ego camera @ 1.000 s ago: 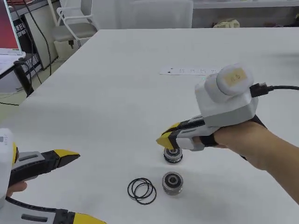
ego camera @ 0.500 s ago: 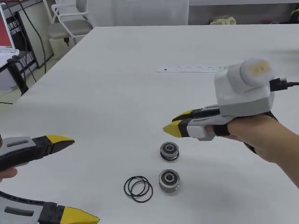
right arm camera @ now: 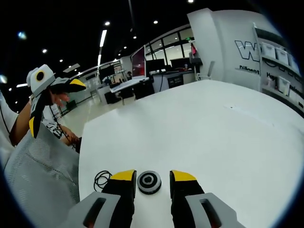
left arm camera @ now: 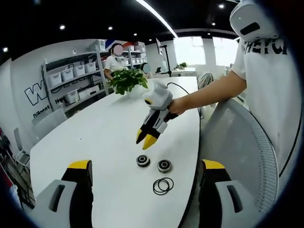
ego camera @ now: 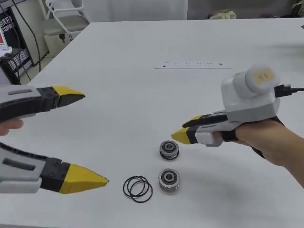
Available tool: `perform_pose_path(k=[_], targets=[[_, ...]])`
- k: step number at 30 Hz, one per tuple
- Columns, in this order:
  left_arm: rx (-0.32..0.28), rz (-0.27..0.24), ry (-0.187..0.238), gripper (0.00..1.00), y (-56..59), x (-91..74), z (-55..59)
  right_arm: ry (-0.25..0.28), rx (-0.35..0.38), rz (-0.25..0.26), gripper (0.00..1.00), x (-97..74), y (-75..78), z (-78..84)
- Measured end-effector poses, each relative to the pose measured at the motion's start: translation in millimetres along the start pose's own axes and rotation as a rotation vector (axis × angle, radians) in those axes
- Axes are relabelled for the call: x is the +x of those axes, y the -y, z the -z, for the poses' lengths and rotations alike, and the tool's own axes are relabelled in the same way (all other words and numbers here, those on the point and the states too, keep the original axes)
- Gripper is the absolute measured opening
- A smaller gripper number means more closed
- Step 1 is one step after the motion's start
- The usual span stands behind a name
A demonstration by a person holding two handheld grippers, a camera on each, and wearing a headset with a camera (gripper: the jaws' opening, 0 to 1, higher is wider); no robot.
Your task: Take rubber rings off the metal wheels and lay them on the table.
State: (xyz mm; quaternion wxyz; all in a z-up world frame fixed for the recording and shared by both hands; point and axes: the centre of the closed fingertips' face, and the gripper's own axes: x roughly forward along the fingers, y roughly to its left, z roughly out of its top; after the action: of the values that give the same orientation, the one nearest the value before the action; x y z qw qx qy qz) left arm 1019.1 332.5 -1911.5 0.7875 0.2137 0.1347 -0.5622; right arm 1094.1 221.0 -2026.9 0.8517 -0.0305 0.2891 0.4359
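**Left gripper** (ego camera: 96, 138): I hold it with the jaws spread wide and nothing between them. One yellow tip is high and the other is low over the near edge of the table (ego camera: 118, 71).

**Right gripper** (ego camera: 178, 131): the jaws are parted by a narrower gap and grip nothing. It hovers just above and beside the farther wheel (ego camera: 169, 149). In the right gripper view that wheel shows in the gap between the two tips, lying flat on the table ahead of them.

**Wheels**: there are two, the farther one and a nearer wheel (ego camera: 168, 180) just beside it. Each is a short metal disc lying on its face, with a bright hub and a dark band round the rim. I cannot tell whether a ring still sits on either.

**Rings** (ego camera: 138, 188): thin black rubber loops lie flat and overlapping on the table, just left of the nearer wheel. At least two can be counted, but the overlap hides the exact number. They lie between the left gripper's lower tip and the nearer wheel.

**Surroundings**: the table is white, smooth and matt. One white power strip (ego camera: 194, 64) lies well beyond the wheels. A white chair (ego camera: 66, 19) stands past the far left corner. In the left gripper view a leafy plant (left arm camera: 128, 78) stands at the table's far end, with shelves of bins (left arm camera: 71, 78) behind it.
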Motion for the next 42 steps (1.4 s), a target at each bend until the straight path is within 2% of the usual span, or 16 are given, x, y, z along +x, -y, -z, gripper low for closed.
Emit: perform_pose_path(k=[5,8,10,13,16,17,18,22,25,29,33,38,42], targets=[[0.064,0.043,0.020,0.91,-10.5,25.3,-19.4,-0.026,-0.002,0.001,0.26,2.5,1.9,9.1],[0.078,0.059,0.031,0.89,-15.4,38.1,-27.1,-0.048,-0.010,-0.003,0.26,4.9,0.8,15.5],[0.096,0.074,0.048,0.88,-19.5,52.2,-34.3,-0.069,-0.027,-0.007,0.25,7.3,0.5,21.2],[0.119,0.086,0.060,0.83,-23.8,69.5,-38.4,-0.094,-0.048,-0.013,0.26,9.6,-0.8,27.6],[0.128,0.088,0.070,0.77,-29.2,84.5,-37.2,-0.114,-0.060,-0.019,0.26,12.0,-0.3,33.4],[0.123,0.090,0.073,0.74,-32.8,92.0,-33.7,-0.121,-0.064,-0.021,0.26,13.5,-0.5,35.9],[0.087,0.081,0.070,0.72,-35.6,99.6,-29.4,-0.125,-0.067,-0.022,0.26,13.9,-1.1,37.1],[0.049,0.075,0.056,0.64,-41.8,118.4,-11.7,-0.146,-0.088,-0.020,0.26,16.3,-2.4,42.2],[0.009,0.099,0.040,0.61,-37.6,130.2,1.2,-0.152,-0.091,-0.021,0.26,18.2,-1.9,45.7],[-0.008,0.106,0.020,0.61,-31.6,144.5,18.0,-0.167,-0.102,-0.022,0.26,20.5,-2.2,49.6],[-0.024,0.082,0.017,0.58,-31.0,153.4,30.1,-0.173,-0.104,-0.020,0.26,21.6,-1.4,51.2],[-0.088,0.074,0.001,0.52,-25.7,161.5,49.7,-0.170,-0.102,-0.015,0.25,22.4,-0.7,51.4],[-0.064,0.071,-0.024,0.44,-20.0,166.2,59.6,-0.163,-0.101,-0.009,0.25,23.4,-0.1,50.9]])
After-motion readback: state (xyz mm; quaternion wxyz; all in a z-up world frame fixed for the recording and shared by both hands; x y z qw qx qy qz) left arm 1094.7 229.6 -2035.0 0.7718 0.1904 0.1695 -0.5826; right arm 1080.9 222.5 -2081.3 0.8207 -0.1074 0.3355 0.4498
